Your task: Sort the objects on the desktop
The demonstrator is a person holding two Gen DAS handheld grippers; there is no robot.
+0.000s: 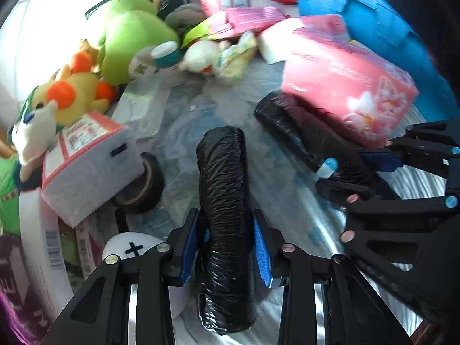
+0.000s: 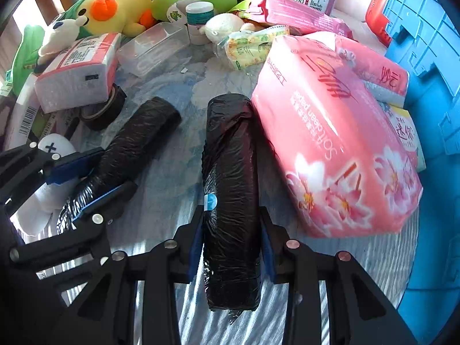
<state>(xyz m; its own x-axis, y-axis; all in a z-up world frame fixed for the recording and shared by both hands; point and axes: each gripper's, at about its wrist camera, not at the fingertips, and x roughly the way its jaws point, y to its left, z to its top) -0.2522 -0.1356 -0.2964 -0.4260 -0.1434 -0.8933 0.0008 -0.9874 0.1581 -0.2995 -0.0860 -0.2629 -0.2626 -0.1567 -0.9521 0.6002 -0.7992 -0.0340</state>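
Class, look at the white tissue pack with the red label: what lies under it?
A dark tape roll pokes out beneath the white tissue pack; how far the roll reaches underneath is covered.

You're working at a cluttered table in what looks like a home. The cloth (image 2: 178, 86) under everything is a pale blue floral print. At eleven o'clock, plush toys (image 2: 120, 11) pile up against a bright window. At one o'clock lie pink tissue packs (image 2: 330, 132), with a blue crate (image 2: 425, 66) at two o'clock. A clear box (image 2: 152, 46), a small jar (image 2: 199, 14) and a tape roll (image 2: 103, 112) sit at ten to twelve o'clock: household odds and ends, nothing industrial.
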